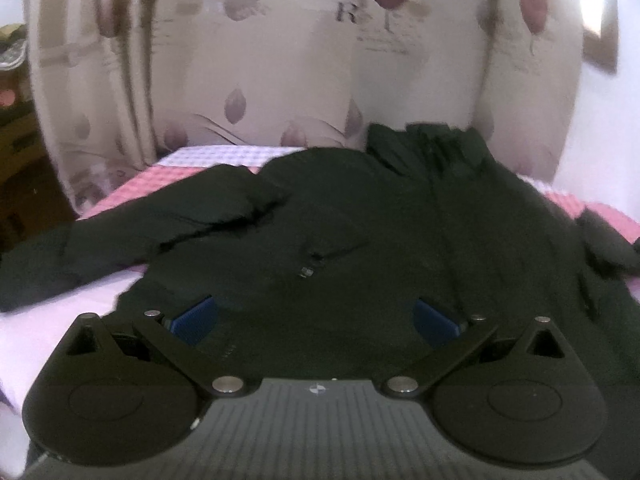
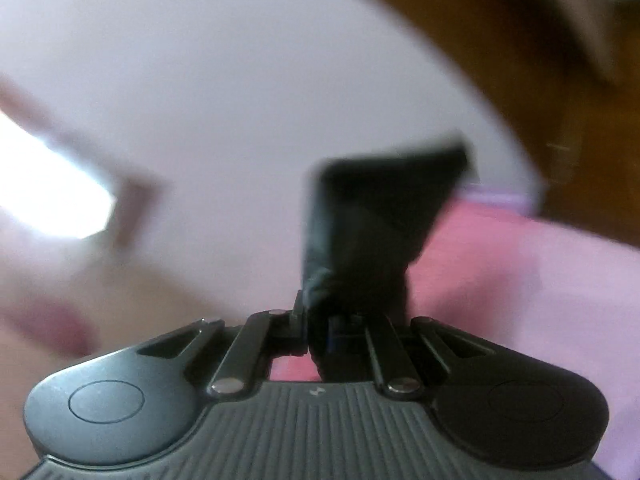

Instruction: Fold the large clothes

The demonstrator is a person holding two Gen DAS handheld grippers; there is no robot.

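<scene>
A large black jacket lies spread on a pink and white checked bed cover, one sleeve stretched to the left. My left gripper is open just above the jacket's near hem, its blue pads wide apart and empty. My right gripper is shut on a piece of the black jacket, which stands up from the jaws above the pink cover. The right wrist view is blurred by motion.
A patterned curtain hangs behind the bed. Dark wooden furniture stands at the left, and brown wood shows at the upper right of the right wrist view. A bright window is at its left.
</scene>
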